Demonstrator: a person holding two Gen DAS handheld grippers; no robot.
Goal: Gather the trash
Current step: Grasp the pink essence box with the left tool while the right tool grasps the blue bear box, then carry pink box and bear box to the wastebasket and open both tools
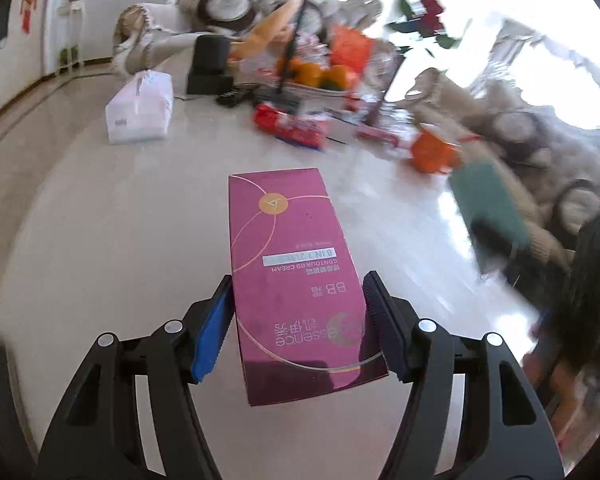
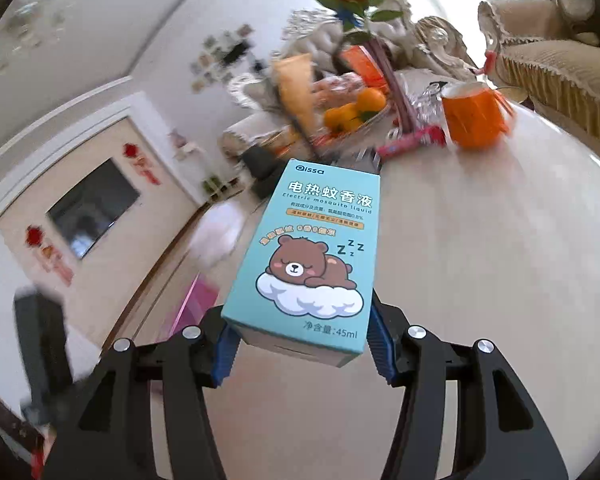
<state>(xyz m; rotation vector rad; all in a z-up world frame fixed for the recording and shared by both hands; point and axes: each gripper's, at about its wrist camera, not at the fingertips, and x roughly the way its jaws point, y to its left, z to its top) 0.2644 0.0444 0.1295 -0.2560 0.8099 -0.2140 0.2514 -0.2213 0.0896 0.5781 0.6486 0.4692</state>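
My left gripper (image 1: 298,300) is shut on a pink BB cream box (image 1: 292,264) and holds it above the pale marble table (image 1: 120,220). My right gripper (image 2: 300,320) is shut on a light blue mosquito liquid box with a sleeping bear (image 2: 308,256), held above the same table (image 2: 480,260). The blue box shows blurred at the right of the left wrist view (image 1: 488,208). The pink box shows as a blur low at the left of the right wrist view (image 2: 196,304).
An orange cup (image 2: 474,118) (image 1: 434,152), a red wrapper (image 1: 288,126) (image 2: 412,140), a white tissue pack (image 1: 140,108), a black box (image 1: 210,66) and a fruit basket with oranges (image 2: 352,114) stand at the table's far side. Sofas surround the table.
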